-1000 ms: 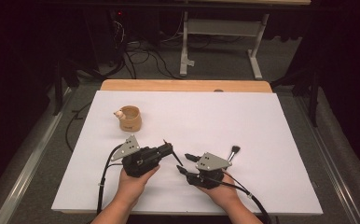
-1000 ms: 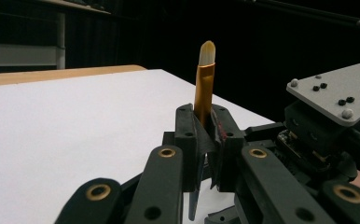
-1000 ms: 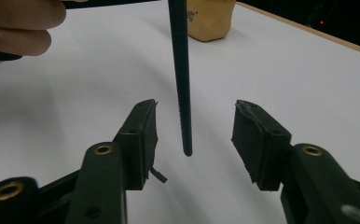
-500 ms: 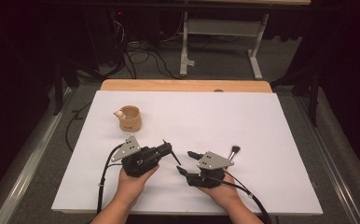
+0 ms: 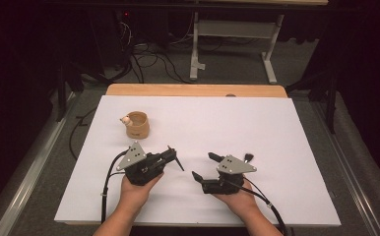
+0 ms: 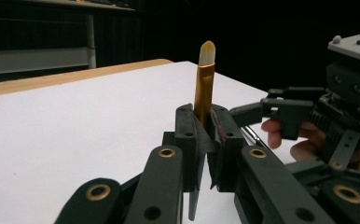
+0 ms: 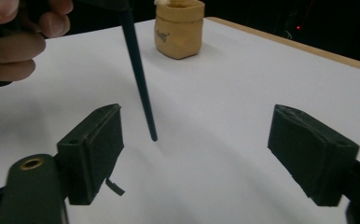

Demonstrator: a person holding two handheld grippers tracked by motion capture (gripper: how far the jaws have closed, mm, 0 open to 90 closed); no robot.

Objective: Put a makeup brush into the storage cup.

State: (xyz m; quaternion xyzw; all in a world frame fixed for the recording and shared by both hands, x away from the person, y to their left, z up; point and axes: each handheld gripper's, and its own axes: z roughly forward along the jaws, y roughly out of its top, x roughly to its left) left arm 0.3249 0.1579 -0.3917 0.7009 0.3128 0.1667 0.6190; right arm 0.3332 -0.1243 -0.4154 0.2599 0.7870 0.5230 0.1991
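Note:
My left gripper [image 5: 171, 154] [image 6: 205, 117] is shut on a small brush [image 6: 204, 91] with a gold ferrule, a pale bristle tip and a dark handle [image 7: 138, 79]. The handle slants down toward the white table [image 5: 257, 128] and ends just above it. My right gripper [image 5: 205, 166] [image 7: 201, 154] faces that handle end. Its jaws have just been opening and stand wide apart, and neither pad touches anything. A tan cup [image 5: 138, 125] [image 7: 179, 28] with something white at its rim stands behind the left gripper.
A small dark brush-like object [image 5: 247, 158] lies on the table just right of the right gripper. A wooden board edge [image 5: 193, 90] runs along the far side. Beyond it are a dark floor, cables and a table frame [image 5: 227, 29].
The right gripper's jaws have spread apart near the brush handle's end. The left gripper and the brush in it have stayed put.

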